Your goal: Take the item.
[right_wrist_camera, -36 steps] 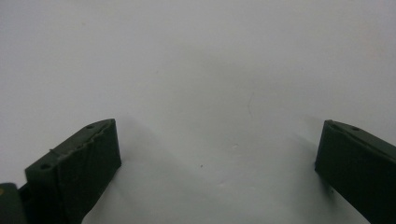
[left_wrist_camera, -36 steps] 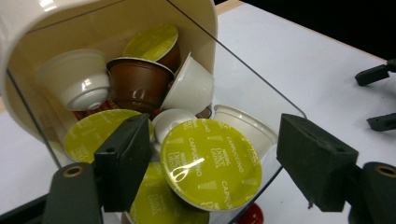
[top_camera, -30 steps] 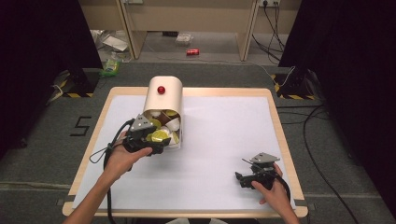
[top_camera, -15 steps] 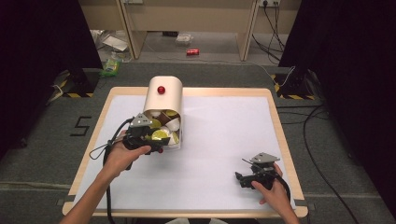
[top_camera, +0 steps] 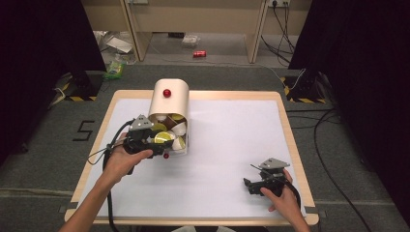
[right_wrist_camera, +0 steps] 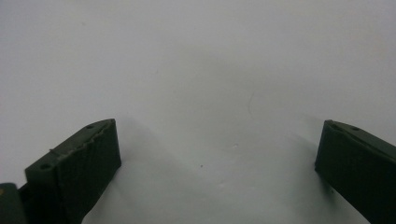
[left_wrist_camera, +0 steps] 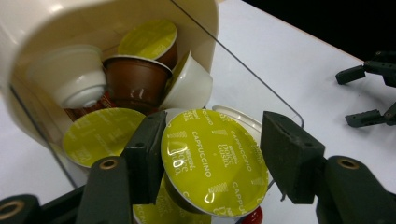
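Yellow-green foil tops a cappuccino capsule sitting between the left gripper's spread jaws, one jaw touching its rim, the other apart, at the mouth of the cream dispenser left of centre. Near right, the right gripper rests released over the white table.

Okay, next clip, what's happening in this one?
A person at a white table works a pair of tongs in each hand. The left tongs are at the open front of a cream capsule dispenser, with a yellow-green "Cappuccino" capsule between the jaws. One jaw is against the lid's rim; a gap shows at the other, so it isn't clamped. More capsules sit piled inside the dispenser. The right tongs rest open on the bare table near the right edge, holding nothing.
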The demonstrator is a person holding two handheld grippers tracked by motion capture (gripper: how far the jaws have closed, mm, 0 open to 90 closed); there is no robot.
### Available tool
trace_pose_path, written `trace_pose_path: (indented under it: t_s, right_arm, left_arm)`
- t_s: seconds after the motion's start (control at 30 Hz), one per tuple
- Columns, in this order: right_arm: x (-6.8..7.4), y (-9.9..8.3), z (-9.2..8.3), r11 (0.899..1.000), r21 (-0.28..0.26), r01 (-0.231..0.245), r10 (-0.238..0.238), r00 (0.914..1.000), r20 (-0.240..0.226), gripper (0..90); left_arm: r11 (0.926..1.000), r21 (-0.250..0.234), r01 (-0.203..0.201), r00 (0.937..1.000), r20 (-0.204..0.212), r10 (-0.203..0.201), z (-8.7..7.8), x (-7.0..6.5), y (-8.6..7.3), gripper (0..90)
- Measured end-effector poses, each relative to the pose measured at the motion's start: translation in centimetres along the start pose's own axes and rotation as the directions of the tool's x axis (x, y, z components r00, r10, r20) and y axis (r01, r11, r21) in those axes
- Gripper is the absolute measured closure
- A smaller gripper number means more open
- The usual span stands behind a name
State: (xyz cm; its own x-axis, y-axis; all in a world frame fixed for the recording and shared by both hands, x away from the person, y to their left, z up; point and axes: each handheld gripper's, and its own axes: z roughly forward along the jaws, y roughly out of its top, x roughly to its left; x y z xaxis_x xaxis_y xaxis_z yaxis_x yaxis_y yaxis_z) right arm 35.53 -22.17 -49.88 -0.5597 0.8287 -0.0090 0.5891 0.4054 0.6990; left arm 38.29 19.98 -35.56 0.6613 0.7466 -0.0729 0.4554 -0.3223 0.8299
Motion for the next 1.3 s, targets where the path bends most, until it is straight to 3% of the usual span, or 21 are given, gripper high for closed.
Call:
trace_pose_path:
  t_s: [0.7,1.3]
  right_arm:
    - [0.0,0.0,0.0,1.0,-0.001,-0.001,0.001,1.0,0.0,0.5]
    - [0.0,0.0,0.0,1.0,0.001,-0.002,0.002,1.0,0.0,0.5]
  left_arm:
    - [0.9976,-0.066,0.021,0.9975,-0.066,-0.026,-4.0,2.3,-0.3,41.9]
    - [0.9924,-0.098,0.074,0.9881,-0.127,-0.086,-5.6,4.7,-3.0,42.0]
